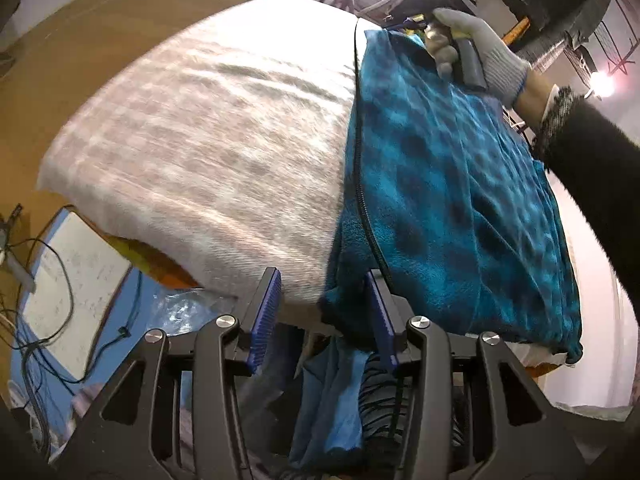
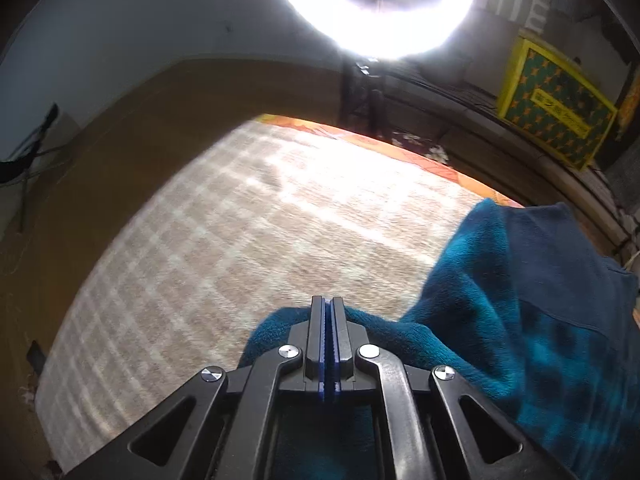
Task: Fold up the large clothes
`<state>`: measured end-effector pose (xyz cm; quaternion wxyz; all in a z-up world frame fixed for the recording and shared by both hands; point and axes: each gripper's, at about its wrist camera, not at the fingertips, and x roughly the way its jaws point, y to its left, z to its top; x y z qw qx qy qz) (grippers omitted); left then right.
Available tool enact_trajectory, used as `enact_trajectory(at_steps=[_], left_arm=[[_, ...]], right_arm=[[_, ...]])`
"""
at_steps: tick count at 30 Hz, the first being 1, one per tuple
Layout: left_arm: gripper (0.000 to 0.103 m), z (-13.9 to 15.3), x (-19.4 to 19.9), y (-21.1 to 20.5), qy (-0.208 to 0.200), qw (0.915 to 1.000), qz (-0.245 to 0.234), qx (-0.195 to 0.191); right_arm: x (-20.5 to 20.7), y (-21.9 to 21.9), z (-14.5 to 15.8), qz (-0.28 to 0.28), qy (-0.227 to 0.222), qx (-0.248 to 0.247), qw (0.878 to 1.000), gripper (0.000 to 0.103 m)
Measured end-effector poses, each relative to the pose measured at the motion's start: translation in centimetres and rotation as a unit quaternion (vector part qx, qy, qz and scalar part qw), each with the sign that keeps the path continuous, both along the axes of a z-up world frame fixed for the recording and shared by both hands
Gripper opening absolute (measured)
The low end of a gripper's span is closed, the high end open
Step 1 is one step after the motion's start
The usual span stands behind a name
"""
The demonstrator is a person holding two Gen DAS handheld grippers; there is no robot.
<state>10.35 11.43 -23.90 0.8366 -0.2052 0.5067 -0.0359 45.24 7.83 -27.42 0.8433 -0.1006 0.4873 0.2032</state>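
Note:
A large teal and dark blue fleece jacket [image 1: 460,200] with a black zipper lies on a checked beige blanket [image 1: 200,140] over the table. My left gripper [image 1: 324,284] is open at the jacket's near hem, its blue pads either side of the edge. A gloved hand [image 1: 476,46] holds the right gripper at the jacket's far end. In the right wrist view my right gripper [image 2: 328,304] is shut on the fleece jacket [image 2: 520,340], which drapes to the right over the blanket [image 2: 240,240].
A ring light [image 2: 376,4] glares above the far edge. A yellow box [image 2: 556,112] stands at the back right. A brown board [image 1: 60,80] lies behind the table. White paper and cables [image 1: 68,272] lie on the blue floor at the lower left.

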Motion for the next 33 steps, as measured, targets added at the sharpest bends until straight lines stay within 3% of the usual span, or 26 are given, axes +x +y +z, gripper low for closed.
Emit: enact_trajectory(at_steps=[1,2,9,14,16,17,23,30,31,32,33], left_arm=[[0.044,0.6,-0.4,0.2,-0.008,0.9999,0.004,0.011],[0.044,1.1,-0.9,0.4,-0.015,0.9996,0.007,0.023],[0.044,3.9,-2.1,2.6,-0.057,0.998,0.013,0.024],[0.045,3.8,-1.4,4.4,-0.063,0.9977,0.014,-0.02],[0.051,3.0,-0.8,4.3,-0.055,0.9976,0.005,-0.042],[0.057,2.4,-0.3,4.0,-0.047,0.9973,0.002,-0.056],[0.058,-1.6,1.9,1.2,-0.005,0.9961,-0.02,-0.085],[0.056,-3.8,2.3,-0.4,0.009,0.9934,-0.028,-0.111],[0.044,-3.8,2.1,-0.7,0.002,0.9937,-0.034,-0.107],[0.023,-3.9,2.2,-0.9,0.004,0.9932,-0.04,-0.109],[0.019,-4.1,2.3,-1.1,0.01,0.9922,-0.047,-0.116]], right_arm=[[-0.2,-0.4,0.8,-0.003,0.001,0.017,1.0,0.044],[-0.5,-0.9,1.7,-0.007,-0.007,0.032,0.999,0.049],[-4.4,-7.3,9.8,0.007,-0.045,0.169,0.985,0.048],[-7.5,-14.5,14.7,0.01,-0.074,0.231,0.97,0.049],[-8.2,-16.5,15.6,0.017,-0.075,0.242,0.967,0.05],[-8.5,-17.5,15.8,0.02,-0.071,0.244,0.967,0.051],[-9.9,-18.7,14.2,0.033,-0.038,0.231,0.972,0.052],[-11.0,-15.8,11.3,0.056,-0.002,0.208,0.977,0.052],[-11.1,-15.5,11.0,0.059,0.0,0.206,0.977,0.052],[-11.1,-14.6,10.6,0.062,0.004,0.201,0.978,0.052],[-11.0,-14.0,10.3,0.063,0.007,0.197,0.978,0.052]])
